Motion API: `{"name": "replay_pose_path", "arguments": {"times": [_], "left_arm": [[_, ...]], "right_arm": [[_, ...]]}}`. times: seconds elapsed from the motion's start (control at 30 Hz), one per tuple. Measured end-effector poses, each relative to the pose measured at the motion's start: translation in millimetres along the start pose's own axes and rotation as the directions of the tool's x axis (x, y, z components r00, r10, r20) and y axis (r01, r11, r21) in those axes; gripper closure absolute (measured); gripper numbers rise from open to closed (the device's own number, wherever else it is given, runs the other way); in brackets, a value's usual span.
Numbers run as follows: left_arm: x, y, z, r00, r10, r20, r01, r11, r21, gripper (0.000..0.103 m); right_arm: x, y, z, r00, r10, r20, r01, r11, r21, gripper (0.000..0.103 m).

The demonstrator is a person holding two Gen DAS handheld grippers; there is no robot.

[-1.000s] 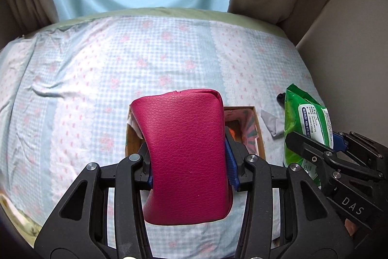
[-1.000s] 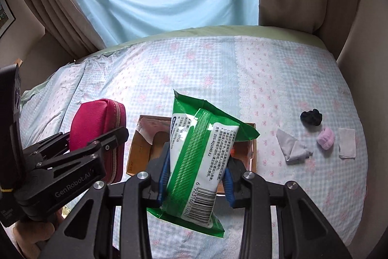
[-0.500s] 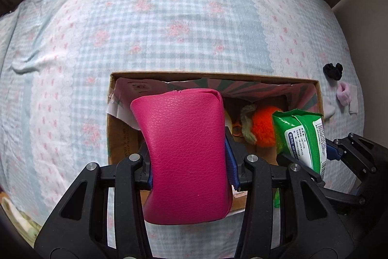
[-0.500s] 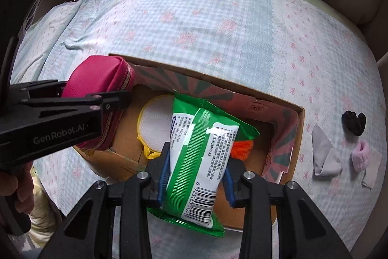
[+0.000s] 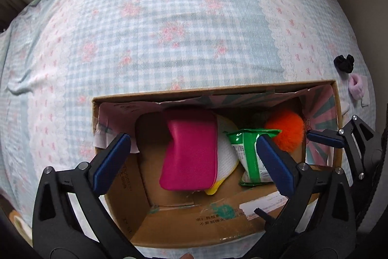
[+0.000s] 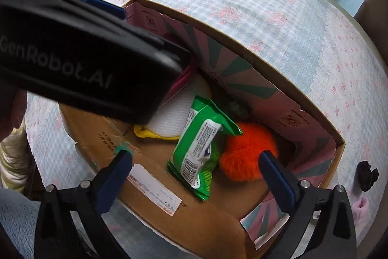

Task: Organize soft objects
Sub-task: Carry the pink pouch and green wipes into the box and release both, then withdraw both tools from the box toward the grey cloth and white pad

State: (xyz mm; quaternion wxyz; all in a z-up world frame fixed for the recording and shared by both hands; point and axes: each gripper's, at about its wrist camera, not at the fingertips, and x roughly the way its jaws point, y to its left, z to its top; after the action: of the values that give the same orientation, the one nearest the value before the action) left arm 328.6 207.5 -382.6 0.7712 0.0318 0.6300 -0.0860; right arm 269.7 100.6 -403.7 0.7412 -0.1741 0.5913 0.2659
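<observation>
A cardboard box (image 5: 218, 94) (image 6: 242, 52) sits on the bed. Inside lie a magenta pouch (image 5: 191, 149), a green wet-wipes pack (image 5: 249, 157) (image 6: 201, 149), an orange fluffy ball (image 5: 286, 130) (image 6: 245, 152) and a white and yellow mesh item (image 6: 169, 113). My left gripper (image 5: 194, 162) is open and empty over the box, above the pouch. My right gripper (image 6: 196, 174) is open and empty above the wipes pack. The left gripper's body (image 6: 84, 64) hides most of the pouch in the right wrist view.
The box rests on a checked floral bedspread (image 5: 169, 28). A black scrunchie (image 5: 343, 62) (image 6: 367, 175) and a pink scrunchie (image 5: 356, 86) (image 6: 360, 208) lie on the bed to the right of the box. A wall stands at the far right.
Both grippers opened over the box. The magenta pouch and the wipes pack dropped from the grippers into the box. Both cameras are closer to the box.
</observation>
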Motion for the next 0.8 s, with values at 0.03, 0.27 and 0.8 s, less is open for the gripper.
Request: {"name": "replay_pose_path", "arguments": {"times": [0.03,0.27,0.8], "left_arm": [[1,1,1,1.0,-0.002,-0.009,0.002,1.0,-0.002,0.0],[-4,10,-5,1.0,-0.021,-0.01,0.02,0.999,-0.035,0.0],[-83,7,-30,0.994,-0.001,0.107,0.005,0.999,-0.038,0.0]], "right_arm": [[1,1,-1,1.0,-0.005,-0.004,0.005,1.0,-0.005,0.0],[-4,-1,-12,0.999,-0.027,0.034,0.026,0.999,0.031,0.0],[-69,13,-13,0.989,-0.078,0.125,0.067,0.994,0.088,0.0]]}}
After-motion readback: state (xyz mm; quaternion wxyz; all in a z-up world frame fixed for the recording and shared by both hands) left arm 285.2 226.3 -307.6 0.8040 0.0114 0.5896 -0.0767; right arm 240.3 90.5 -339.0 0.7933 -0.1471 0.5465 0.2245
